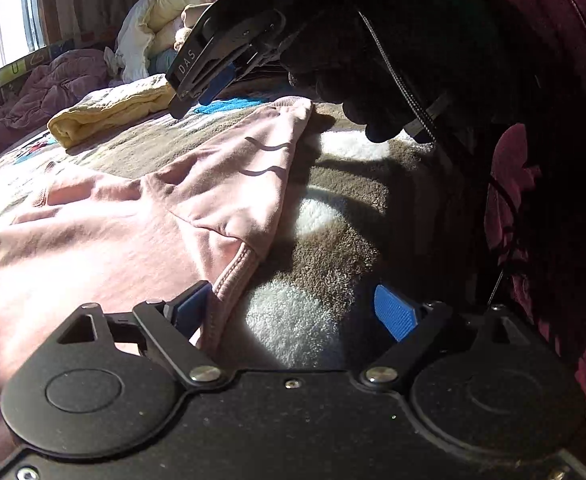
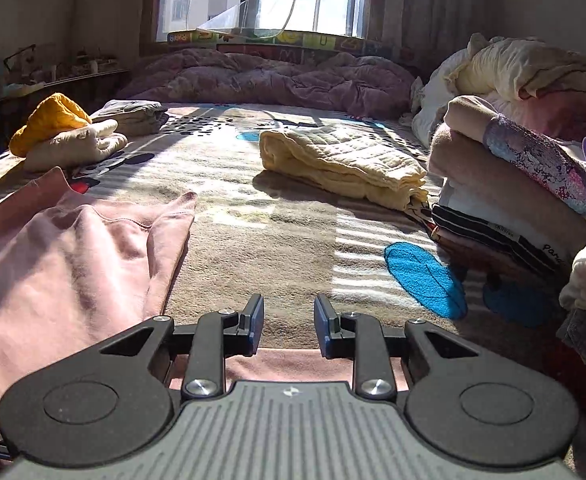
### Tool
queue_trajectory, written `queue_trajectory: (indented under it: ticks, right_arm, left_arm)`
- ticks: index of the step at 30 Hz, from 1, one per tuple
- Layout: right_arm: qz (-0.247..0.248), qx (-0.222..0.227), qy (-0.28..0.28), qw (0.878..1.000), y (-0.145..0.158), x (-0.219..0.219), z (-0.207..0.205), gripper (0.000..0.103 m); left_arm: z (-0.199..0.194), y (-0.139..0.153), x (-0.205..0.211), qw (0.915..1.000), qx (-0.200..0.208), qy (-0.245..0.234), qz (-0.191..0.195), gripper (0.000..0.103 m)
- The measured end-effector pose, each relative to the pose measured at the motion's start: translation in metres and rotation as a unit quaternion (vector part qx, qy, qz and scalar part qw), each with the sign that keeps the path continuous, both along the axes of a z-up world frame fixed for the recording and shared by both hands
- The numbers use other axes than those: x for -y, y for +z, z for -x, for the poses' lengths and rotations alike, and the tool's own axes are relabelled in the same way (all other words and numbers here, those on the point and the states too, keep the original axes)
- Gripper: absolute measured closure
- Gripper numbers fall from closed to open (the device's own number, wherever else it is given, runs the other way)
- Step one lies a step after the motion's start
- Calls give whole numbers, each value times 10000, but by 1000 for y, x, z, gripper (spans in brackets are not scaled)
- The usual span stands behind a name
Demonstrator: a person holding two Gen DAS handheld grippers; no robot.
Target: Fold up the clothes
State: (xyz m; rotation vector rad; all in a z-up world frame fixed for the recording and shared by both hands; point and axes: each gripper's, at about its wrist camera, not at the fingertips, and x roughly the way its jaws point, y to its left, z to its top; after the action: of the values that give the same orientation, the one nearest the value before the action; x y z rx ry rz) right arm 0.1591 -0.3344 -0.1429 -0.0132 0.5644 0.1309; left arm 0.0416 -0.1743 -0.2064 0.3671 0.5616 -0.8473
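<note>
Left wrist view: pink sweatshirt (image 1: 105,220) on bed (image 1: 333,208), long axis 7-to-1 o'clock; left gripper (image 1: 297,312) wide, hem by its 9 o'clock pad, nearer; right gripper (image 1: 197,96) narrow, empty at 12.

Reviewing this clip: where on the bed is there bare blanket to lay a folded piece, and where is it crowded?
Free: the blanket strip between the pink garment and the folded yellow quilt, and the sunlit patch beyond, before the purple duvet. Crowded: the clothes stack along the right, and the orange and cream pile far left.
</note>
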Motion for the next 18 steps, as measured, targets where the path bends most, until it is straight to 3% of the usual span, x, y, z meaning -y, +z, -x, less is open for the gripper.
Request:
queue_trajectory:
  ticks: [4,7,10,12,15,18]
  right_arm:
    - [-929,-317,117,9951,5,-15,-26,70]
    - [-1239,-556,241,9904,5,-28,-51,70]
    - [-1134,-759,460,9896,6,-50,-83,69]
    - [-1101,-878,557,9885,6,-60,-102,64]
    - [-1074,-909,533,9886,6,-70,-131,60]
    - [-1118,-1065,443,9870,-4,-71,-158,55]
  left_arm:
    - [-13,31,-37,9974,-232,498,466,20]
    - [-39,64,-85,9851,-463,1347,961,28]
    - [-67,98,-136,9691,-476,2054,1282,30]
    - [-90,113,-162,9634,-345,2356,1229,30]
    - [-145,119,-197,9556,-307,2825,777,31]
    - [-203,102,-226,9458,-685,3133,521,32]
